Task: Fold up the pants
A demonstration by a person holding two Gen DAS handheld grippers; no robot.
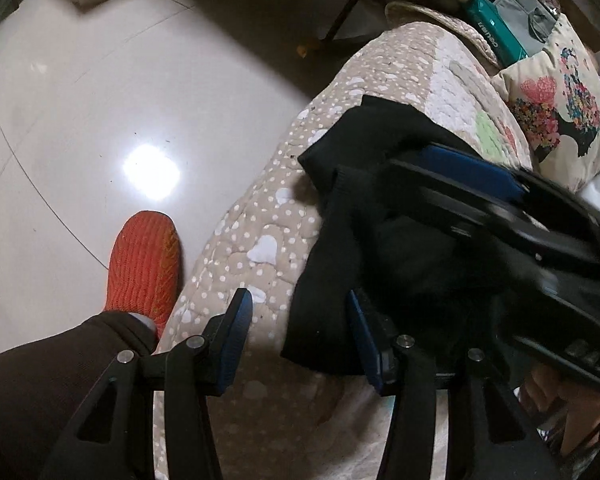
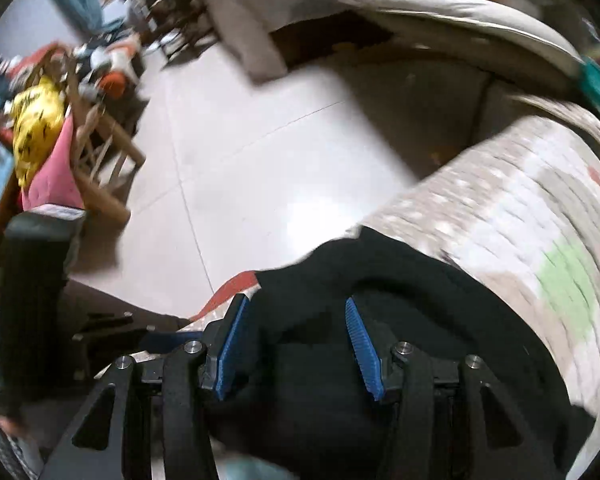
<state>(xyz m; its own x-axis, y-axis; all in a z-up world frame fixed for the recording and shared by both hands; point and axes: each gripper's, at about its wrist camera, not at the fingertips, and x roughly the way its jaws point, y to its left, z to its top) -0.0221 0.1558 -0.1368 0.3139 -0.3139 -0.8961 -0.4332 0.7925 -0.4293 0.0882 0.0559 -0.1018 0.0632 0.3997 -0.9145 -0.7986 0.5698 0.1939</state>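
Pants [image 1: 380, 216], black, bunched in a dark heap on a quilted beige cover [image 1: 260, 216] printed with white dots and hearts, lying close to the cover's rounded edge above the floor; 1 ribbed hem or band hangs toward the lower left of the heap in the left wrist view. Left gripper [image 1: 300, 340]: jaws parted, both blue pads bare, the right pad at the fabric's lower edge and the left pad over plain quilt; nothing pinched between them. Right gripper [image 2: 300, 344]: jaws parted over the heap in its own view, black cloth filling the gap between the pads, though contact with the pads cannot be told; the same tool crosses the right side of the left wrist view as a blurred black body with a blue pad. Right wrist view is smeared throughout. Surroundings: pale glossy tiled floor [image 1: 80, 120] with 1 bright reflection; 1 foot in an orange knitted slipper [image 1: 144, 264] beside the quilt, with a dark trouser leg above it; 1 floral cushion [image 1: 560, 112] and 1 teal box [image 1: 496, 28] at the far end of the cover; wooden chair [image 2: 100, 160] carrying pink and yellow items across the floor.
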